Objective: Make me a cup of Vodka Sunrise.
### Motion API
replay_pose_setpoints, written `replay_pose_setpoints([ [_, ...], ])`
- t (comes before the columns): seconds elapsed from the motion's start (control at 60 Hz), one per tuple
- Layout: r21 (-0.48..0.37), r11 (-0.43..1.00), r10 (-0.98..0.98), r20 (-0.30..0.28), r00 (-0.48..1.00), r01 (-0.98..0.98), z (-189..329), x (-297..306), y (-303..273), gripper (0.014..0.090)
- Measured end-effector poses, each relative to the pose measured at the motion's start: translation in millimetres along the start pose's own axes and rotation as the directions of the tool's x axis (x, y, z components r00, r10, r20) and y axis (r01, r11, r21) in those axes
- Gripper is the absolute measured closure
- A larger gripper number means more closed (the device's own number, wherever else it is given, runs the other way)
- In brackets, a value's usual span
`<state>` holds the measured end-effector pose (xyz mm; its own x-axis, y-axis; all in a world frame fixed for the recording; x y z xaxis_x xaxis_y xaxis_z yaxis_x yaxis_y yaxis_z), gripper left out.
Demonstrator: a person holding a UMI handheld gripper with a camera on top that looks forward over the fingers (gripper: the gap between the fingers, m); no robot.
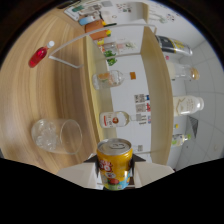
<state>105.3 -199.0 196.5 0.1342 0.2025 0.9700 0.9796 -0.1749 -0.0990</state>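
While the gripper (116, 176) is closed on a yellow can (115, 165), w/ both fingers pressing its sides, a glass (56, 135) of ice stands on the wooden desk (45, 95) beside it. Beyond are clear bottles (107, 79) on a shelf and a small red bottle (38, 56). Labels too small to read.

A can (114, 164) sits between the two fingers of the gripper (115, 175) — both press on its sides. The view is tipped sideways. Near the can, on the wooden table (30, 90), is a glass (56, 135) with ice in it. Farther off on the table lies a small bottle (38, 56). Past the can is a shelf (152, 90) — bottles (107, 79) stand along it in rows, one row behind another.
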Motion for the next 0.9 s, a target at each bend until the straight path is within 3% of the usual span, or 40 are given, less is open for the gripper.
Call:
replay_pose_setpoints([
  [0.2, 0.035, 0.913, -0.404, -0.056, 0.913, 0.407, 1.0, -6.9, -13.3, 0.0537],
  [0.45, 0.079, 0.900, -0.426, -0.064, 0.903, 0.430, -1.4, -12.1, -21.7, 0.0537],
  [0.567, 0.097, 0.966, -0.231, -0.081, 0.969, 0.239, -9.6, 9.3, -24.8, 0.0541],
  [0.7, 0.158, 0.977, 0.160, -0.102, 0.982, -0.143, -24.7, 57.4, -23.8, 0.0534],
  [0.8, 0.212, 0.856, 0.496, -0.077, 0.865, -0.471, -37.8, 93.4, -6.0, 0.0532],
  [0.9, 0.247, 0.647, 0.749, -0.034, 0.661, -0.721, -44.3, 115.3, 27.1, 0.0532],
])
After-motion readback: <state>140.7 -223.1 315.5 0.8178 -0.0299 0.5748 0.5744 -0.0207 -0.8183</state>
